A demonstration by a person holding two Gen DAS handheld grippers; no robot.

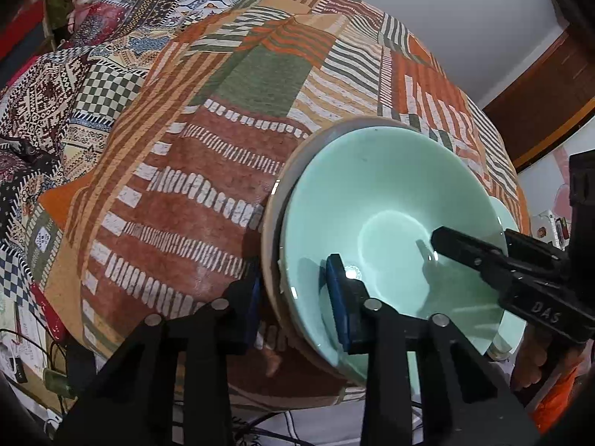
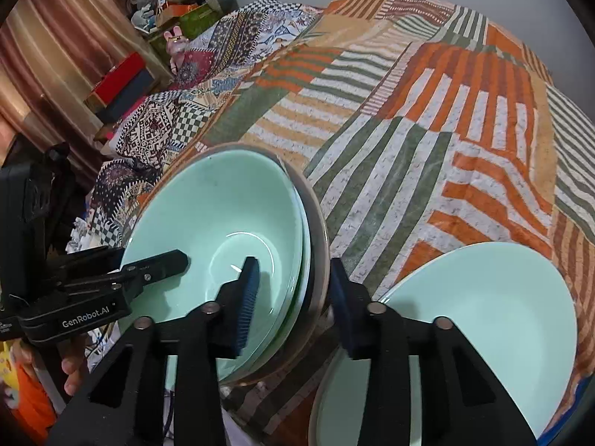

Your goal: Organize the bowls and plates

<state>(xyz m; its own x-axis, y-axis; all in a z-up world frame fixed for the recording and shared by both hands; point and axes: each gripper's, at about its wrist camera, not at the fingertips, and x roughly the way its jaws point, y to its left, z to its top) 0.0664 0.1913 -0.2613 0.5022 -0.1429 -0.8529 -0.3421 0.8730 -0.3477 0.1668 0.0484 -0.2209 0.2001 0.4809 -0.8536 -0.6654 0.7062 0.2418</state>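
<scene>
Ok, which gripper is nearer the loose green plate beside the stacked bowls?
Right. The right gripper straddles the stacked bowls' rim on the side toward the plate, just past its outer finger. The left gripper straddles the opposite rim, bowls in between.

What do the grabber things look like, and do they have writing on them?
Both are black plastic. The left gripper and right gripper have ridged blue pads and round silver pins. White lettering reads "GenRobot.AI" on the left gripper, "DAS" on the right. An orange sleeve shows.

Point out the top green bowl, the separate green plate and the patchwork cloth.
top green bowl (image 1: 394, 200), left wrist view, on its inner wall.
green plate (image 2: 494, 319), right wrist view, on its bare centre.
patchwork cloth (image 2: 427, 119), right wrist view, on a striped patch.
</scene>
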